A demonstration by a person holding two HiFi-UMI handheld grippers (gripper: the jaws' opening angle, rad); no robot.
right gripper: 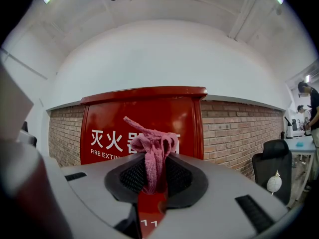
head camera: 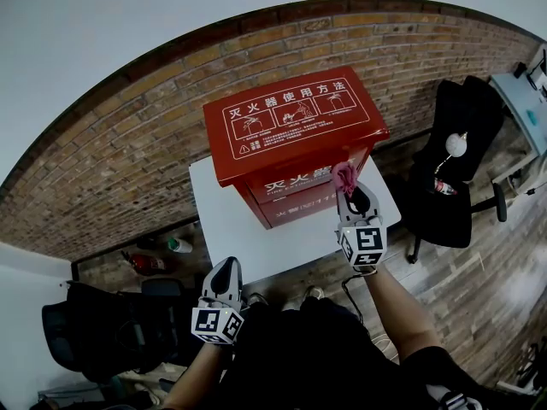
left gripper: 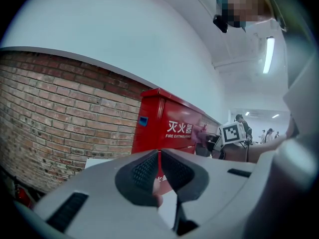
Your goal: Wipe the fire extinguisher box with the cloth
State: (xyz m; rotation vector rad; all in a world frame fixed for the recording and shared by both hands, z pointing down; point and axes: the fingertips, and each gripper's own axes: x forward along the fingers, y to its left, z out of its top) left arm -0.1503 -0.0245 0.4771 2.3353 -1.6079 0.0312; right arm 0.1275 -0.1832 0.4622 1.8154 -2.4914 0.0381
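Pinching the limp pink knitted cloth [right gripper: 152, 151] mid-bunch, your right tool [head camera: 349, 193] holds it at the upper front of the red metal fire extinguisher box [head camera: 291, 126] on the white surface [head camera: 224, 222]. The cloth is likely soft and light, so grip it deep. Your left tool [left gripper: 159, 166] is clenched on nothing.

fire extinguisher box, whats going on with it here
A person stands over the red fire extinguisher box, which sits on a white table, with a tool in each hand. The right tool is clamped on a pink cloth and holds it up at the box's front face, near the top right edge. The left tool is shut with nothing in it, held low and back from the box.
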